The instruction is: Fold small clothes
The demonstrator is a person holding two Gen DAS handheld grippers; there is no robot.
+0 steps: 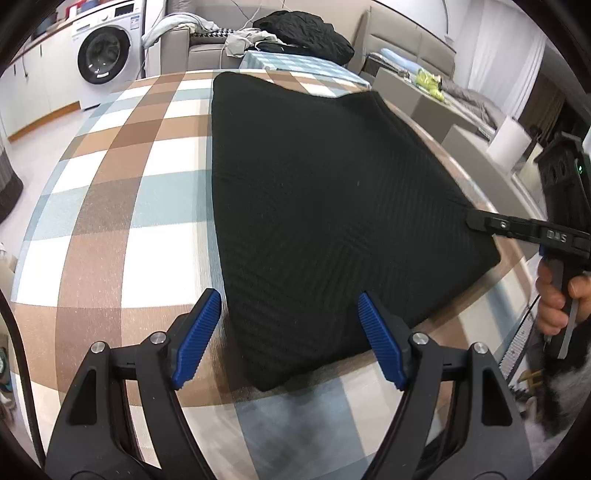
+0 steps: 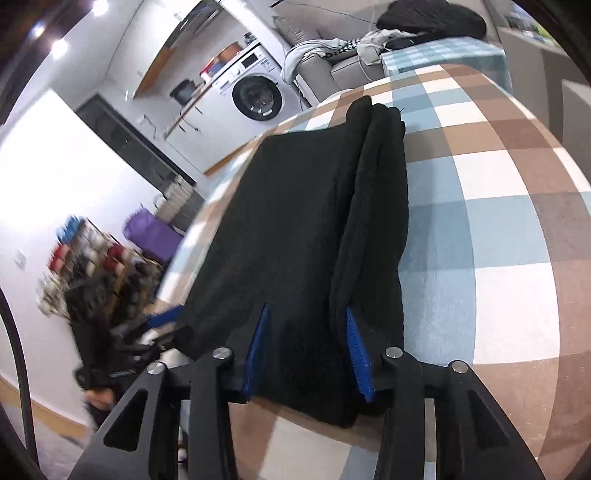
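Note:
A folded black ribbed garment [image 1: 325, 206] lies on the checked tablecloth [image 1: 122, 192]. My left gripper [image 1: 290, 332] is open, its blue pads either side of the garment's near corner, just above it. In the left wrist view my right gripper [image 1: 476, 223] reaches in from the right and its tip meets the garment's right edge. In the right wrist view the right gripper [image 2: 306, 350] is partly closed around the thick folded edge of the garment [image 2: 295, 206], cloth filling the gap between its pads.
The table [image 2: 498, 184] has a rounded edge. Behind it are a sofa with piled clothes [image 1: 295, 29], a washing machine [image 1: 105, 55], and grey boxes [image 1: 424, 99] to the right. Shelves with shoes [image 2: 92, 266] stand on the floor.

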